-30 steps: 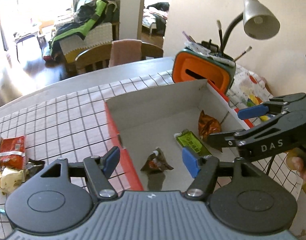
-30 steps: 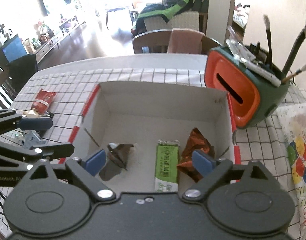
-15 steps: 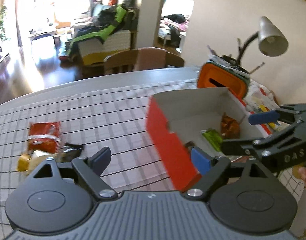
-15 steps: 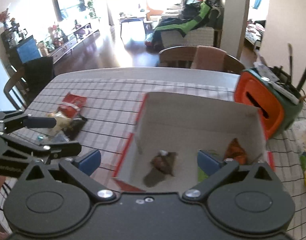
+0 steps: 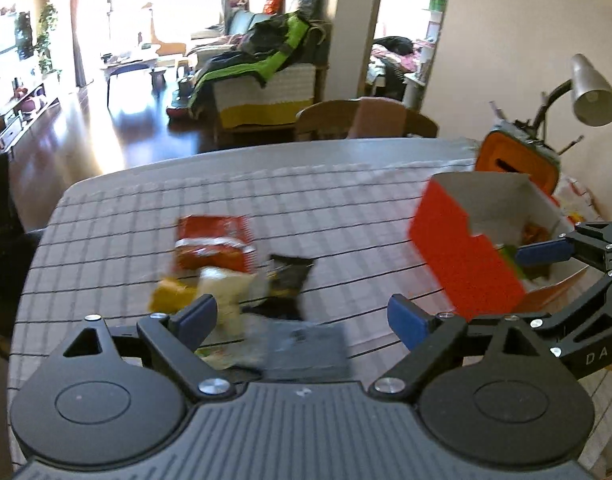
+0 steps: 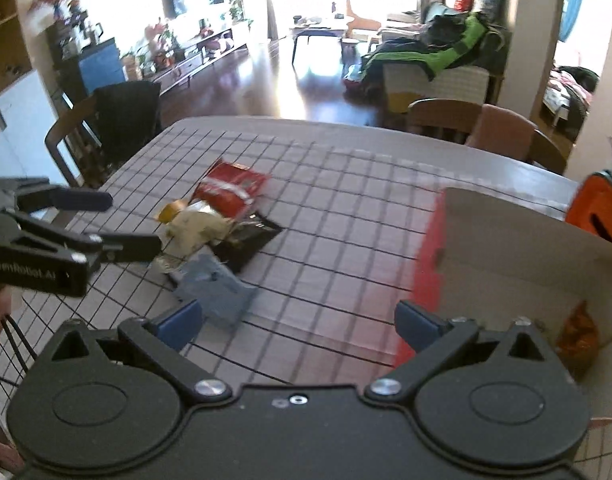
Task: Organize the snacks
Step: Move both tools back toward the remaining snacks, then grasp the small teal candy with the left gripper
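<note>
Left claw (image 5: 302, 316) opening, empty above snack pile (image 5: 234, 276), right claw (image 6: 300, 318) wide, empty

snack packets (image 6: 222, 224) heaped on table (image 6: 345, 184), box (image 6: 517, 264) to their right

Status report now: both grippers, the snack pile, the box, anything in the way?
Left gripper opening, right gripper open, both empty. Snack pile loose on checked cloth, left of red box. Box holds some snacks. Nothing in the way.

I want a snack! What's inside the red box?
Inside the red box I can see an orange crinkly snack packet near the corner. The right tongs cover the nearest part, so anything there stays hidden.
</note>
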`<state>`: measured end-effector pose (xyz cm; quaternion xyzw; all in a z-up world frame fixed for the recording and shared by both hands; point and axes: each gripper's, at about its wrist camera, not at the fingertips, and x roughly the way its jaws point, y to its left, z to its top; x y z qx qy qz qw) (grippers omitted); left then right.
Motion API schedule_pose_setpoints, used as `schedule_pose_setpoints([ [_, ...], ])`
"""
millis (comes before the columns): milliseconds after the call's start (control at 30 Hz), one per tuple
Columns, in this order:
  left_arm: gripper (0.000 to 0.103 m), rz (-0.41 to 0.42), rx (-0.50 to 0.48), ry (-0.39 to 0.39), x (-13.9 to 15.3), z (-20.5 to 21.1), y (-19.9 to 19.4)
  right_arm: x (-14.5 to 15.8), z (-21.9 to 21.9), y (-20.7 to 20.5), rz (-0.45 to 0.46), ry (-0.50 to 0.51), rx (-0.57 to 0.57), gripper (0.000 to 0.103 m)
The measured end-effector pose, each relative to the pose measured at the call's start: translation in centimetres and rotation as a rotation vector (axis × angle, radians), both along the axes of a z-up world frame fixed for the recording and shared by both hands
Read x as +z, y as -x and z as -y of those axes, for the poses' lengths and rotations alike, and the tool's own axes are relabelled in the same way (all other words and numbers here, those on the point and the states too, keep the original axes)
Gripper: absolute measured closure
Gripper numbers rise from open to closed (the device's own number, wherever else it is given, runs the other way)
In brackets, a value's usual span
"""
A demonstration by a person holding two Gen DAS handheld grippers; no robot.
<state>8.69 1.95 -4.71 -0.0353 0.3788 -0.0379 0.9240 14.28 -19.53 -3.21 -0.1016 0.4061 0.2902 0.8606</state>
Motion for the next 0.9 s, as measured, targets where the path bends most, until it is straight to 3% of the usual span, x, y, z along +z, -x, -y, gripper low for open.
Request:
schedule_pose_setpoints([
  [167,0.010,-0.039,0.038,-0.019,-1.9,-3.6,0.3,-1.8,-3.6,0.3,-0.006,0.025,0.046,0.000],
  [333,0.010,-0.072,0.059,-0.028,-3.9,-6.2,0.6,-3.8,-7.3,0.6,0.011,0.079,0.173,0.003],
  [567,0.010,-0.121,0.079,-0.012,-6.5,-8.5,-0.1,-6.6,-11.2,0.2,0.024,0.185,0.362,0.014],
  [733,0.011,-0.160,0.086,-0.003,-8.3,-9.6,-0.9,-8.3,-12.4,-0.8,0.021,0.262,0.423,0.020],
  [900,0.022,-0.212,0.059,0.033,-9.6,-10.3,-2.2,-9.3,-12.7,-1.8,0.001,0.288,0.453,0.027],
])
